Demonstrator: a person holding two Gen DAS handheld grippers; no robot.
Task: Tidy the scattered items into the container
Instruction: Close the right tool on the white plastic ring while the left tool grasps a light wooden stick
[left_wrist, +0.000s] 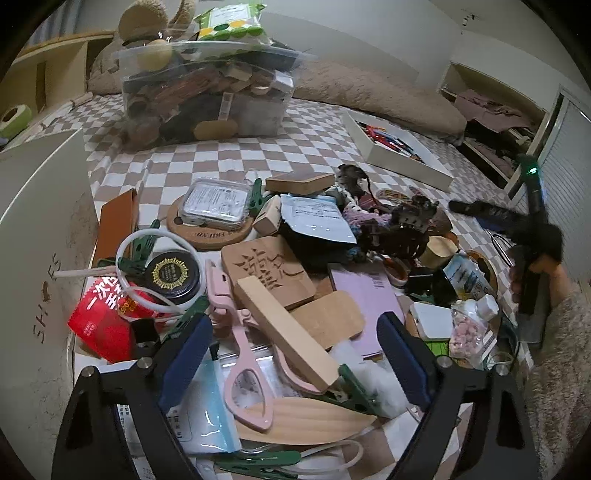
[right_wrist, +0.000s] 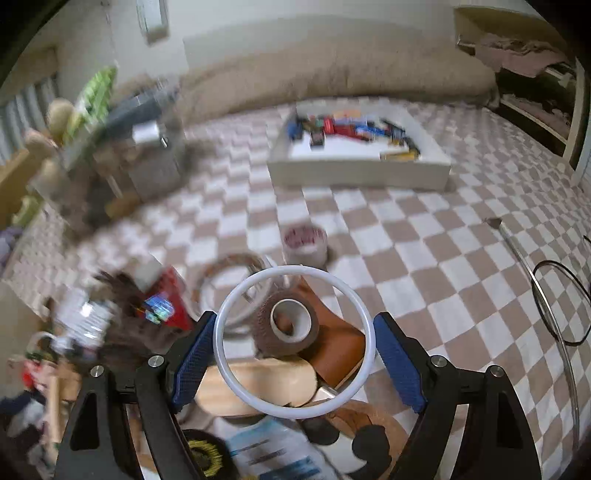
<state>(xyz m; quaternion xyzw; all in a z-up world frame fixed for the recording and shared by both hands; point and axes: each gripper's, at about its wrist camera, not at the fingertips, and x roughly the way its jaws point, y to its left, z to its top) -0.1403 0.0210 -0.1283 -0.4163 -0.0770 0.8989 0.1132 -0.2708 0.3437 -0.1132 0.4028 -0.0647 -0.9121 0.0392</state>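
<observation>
Surface: checkered beige-and-white cloth (right_wrist: 388, 236) covering a bed-like surface, with a long tan cushion (right_wrist: 332, 74) along the wall.
Container: clear plastic bin (left_wrist: 207, 92), already heaped with wooden blocks and dark items; a green-and-white packet (left_wrist: 231, 22) rests on top. It stands at the far left, well apart from the pile.
Second tray: shallow white box (right_wrist: 360, 162) holding small colourful items, far side of the cloth.
Scattered items: dense pile in the foreground of the left wrist view, including a carved wooden block (left_wrist: 269, 269), a plain wooden bar (left_wrist: 288, 332), pink scissors (left_wrist: 243, 369), green clips (left_wrist: 351, 387), a black round tin with gold emblem (left_wrist: 171, 275), a red packet (left_wrist: 99, 325) and a round cork coaster (left_wrist: 207, 229).
Left hand-held gripper (left_wrist: 295, 362): jaws spread wide above the scissors and wooden bar, grasping nothing.
Right hand-held gripper (right_wrist: 295, 354): blue pads on either side of a white ring (right_wrist: 221, 354); the left pad touches it, while contact on the right cannot be told. View is motion-blurred.
White ring: thin, smooth, circular hoop, framing a brown tape roll (right_wrist: 288, 325) lying beneath it.
</observation>
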